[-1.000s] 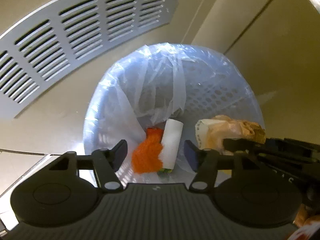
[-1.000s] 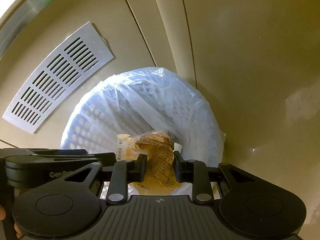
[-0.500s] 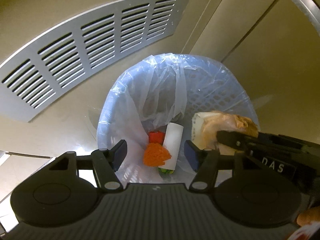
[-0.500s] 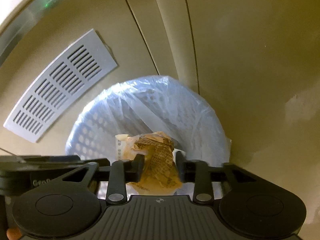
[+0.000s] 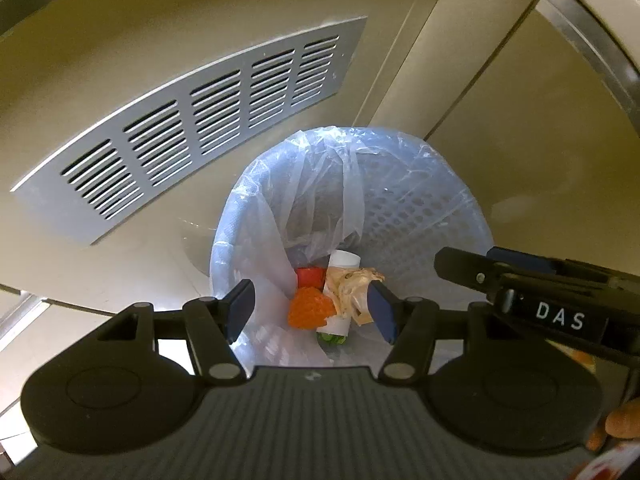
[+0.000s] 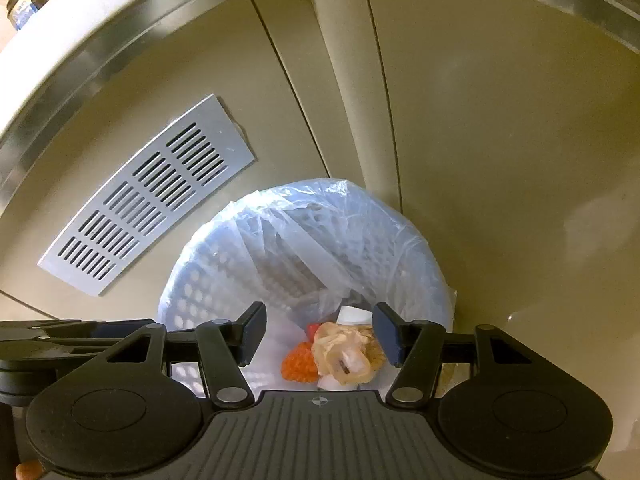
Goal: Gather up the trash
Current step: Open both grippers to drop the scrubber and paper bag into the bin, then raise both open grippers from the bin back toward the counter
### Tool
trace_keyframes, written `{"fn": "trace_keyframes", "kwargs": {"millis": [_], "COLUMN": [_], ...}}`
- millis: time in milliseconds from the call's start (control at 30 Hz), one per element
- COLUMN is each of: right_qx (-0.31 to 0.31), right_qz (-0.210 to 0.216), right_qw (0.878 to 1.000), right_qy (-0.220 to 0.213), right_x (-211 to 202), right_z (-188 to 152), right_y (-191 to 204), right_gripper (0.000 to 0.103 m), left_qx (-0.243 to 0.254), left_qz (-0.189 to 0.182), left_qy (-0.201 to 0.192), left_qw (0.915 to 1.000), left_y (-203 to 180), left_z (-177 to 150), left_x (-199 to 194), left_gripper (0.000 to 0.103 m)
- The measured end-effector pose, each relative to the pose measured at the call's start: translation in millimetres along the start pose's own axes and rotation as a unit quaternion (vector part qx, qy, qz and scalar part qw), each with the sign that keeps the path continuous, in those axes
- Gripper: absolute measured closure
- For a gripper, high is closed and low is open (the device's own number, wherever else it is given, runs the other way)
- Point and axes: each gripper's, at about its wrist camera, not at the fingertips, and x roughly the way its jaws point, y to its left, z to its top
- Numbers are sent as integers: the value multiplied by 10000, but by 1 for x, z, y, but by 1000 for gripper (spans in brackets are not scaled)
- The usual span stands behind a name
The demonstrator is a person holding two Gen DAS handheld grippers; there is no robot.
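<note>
A pale blue perforated bin [image 5: 420, 216] with a clear plastic liner stands on the floor below both grippers. At its bottom lie an orange lump [image 5: 310, 312], a red piece [image 5: 310, 276], a white tube [image 5: 344, 259] and a crumpled tan wrapper [image 5: 356, 288]. My left gripper [image 5: 310, 311] hangs open above the bin with nothing in it. My right gripper [image 6: 320, 334] is opening its jaws over the bin [image 6: 224, 276]. Nothing is pressed between its pads. The wrapper [image 6: 348, 354] lies below them, beside the orange lump [image 6: 298, 366]. The right gripper's body [image 5: 520, 284] shows at the right of the left wrist view.
A grey slotted vent grille [image 5: 192, 128] sits on the beige cabinet panel behind the bin, also visible as the grille [image 6: 148, 200] in the right wrist view. Beige panels close in the back and right. Fingers of a hand [image 5: 620, 424] show at the lower right.
The right gripper has opened and let go of the tan wrapper, which now lies in the bin on the white tube. Both grippers have risen, so the bin looks smaller.
</note>
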Motion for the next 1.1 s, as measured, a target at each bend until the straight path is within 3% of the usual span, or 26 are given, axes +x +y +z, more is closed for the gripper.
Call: {"fn": "trace_keyframes", "kwargs": {"millis": [533, 1100], "right_qx": [137, 233], "right_qz": [143, 309], "right_qw": [9994, 9957], "right_qy": [-273, -846], "right_x": [-101, -193], "right_z": [-13, -1], "right_y": [-5, 10], "right_gripper": [43, 43], "left_qx": [-101, 318], "left_qz": [36, -1], "left_qy": [-458, -1160], "left_qw": [9989, 9927], "left_y": [-25, -35], "left_z": [-18, -13], "left_x": [-92, -197], "left_gripper": [44, 36]}}
